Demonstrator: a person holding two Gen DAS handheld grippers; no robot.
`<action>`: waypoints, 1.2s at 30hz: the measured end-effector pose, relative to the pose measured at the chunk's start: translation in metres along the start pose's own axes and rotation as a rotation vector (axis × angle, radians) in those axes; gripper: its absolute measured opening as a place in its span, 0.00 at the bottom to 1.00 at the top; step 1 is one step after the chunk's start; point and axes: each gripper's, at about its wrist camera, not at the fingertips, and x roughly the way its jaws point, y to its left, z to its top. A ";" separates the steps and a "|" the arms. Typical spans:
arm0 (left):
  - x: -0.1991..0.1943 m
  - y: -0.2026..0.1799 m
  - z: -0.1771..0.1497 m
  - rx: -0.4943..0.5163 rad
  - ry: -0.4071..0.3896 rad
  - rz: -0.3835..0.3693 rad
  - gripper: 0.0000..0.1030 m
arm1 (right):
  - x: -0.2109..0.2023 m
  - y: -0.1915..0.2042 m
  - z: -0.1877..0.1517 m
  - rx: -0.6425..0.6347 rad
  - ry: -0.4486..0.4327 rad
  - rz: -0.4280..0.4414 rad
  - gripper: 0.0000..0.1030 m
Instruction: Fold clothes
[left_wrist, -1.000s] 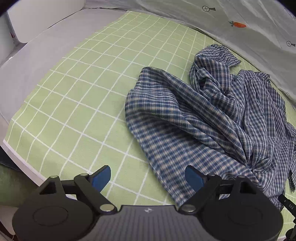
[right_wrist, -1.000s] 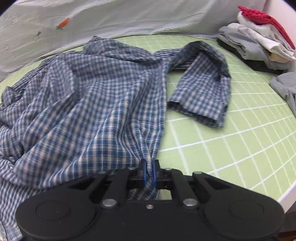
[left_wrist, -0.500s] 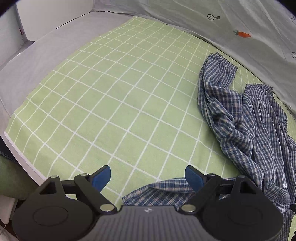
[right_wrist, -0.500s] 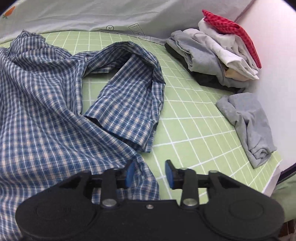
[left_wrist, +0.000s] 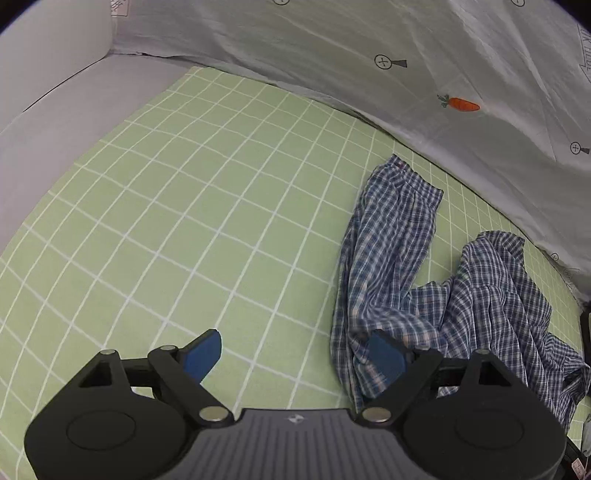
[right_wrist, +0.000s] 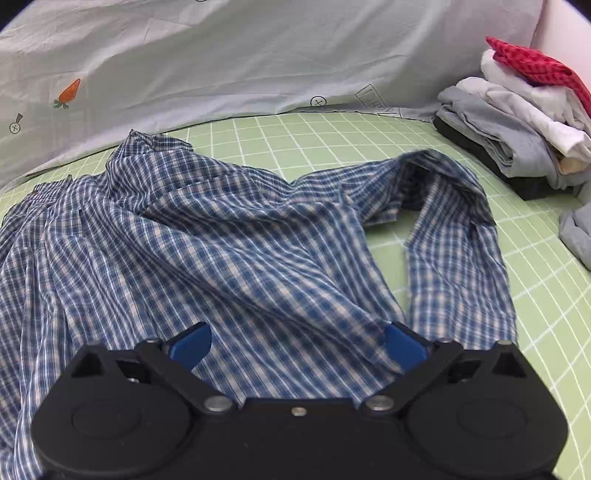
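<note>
The plaid shirt (right_wrist: 221, 251) is lying rumpled on the green grid sheet (left_wrist: 184, 221). The right gripper (right_wrist: 297, 341) is opening wide over it, pads clear; the left gripper (left_wrist: 291, 354) is standing wide, gripping nothing. Advice: each should be seeking a hem corner, pinching one layer only.

One checked shirt (right_wrist: 229, 251), crumpled, blue and white; same shirt at 3 to 4 o'clock in the left wrist view (left_wrist: 461, 295). One green grid sheet (left_wrist: 184, 206) under it. One grey cloth (right_wrist: 258, 55) behind, printed with one carrot (right_wrist: 68, 92) in the right wrist view. One pile of folded clothes (right_wrist: 517, 125) at 2 o'clock; roughly five layers, exact count unclear, one red checked piece (right_wrist: 535, 66) on top. One loose grey garment (right_wrist: 578, 232) at 3 o'clock. Two grippers: left gripper (left_wrist: 295, 352), right gripper (right_wrist: 297, 341), two blue pads each.
</note>
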 end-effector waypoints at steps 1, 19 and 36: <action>0.009 -0.004 0.008 0.013 0.011 -0.010 0.85 | 0.006 0.005 0.005 0.000 0.001 -0.007 1.00; 0.110 -0.044 0.066 0.300 -0.021 -0.002 0.06 | 0.046 0.036 0.017 0.154 -0.135 -0.143 1.00; 0.035 0.165 0.135 -0.189 -0.291 0.479 0.04 | 0.027 0.082 0.024 -0.049 0.009 -0.011 1.00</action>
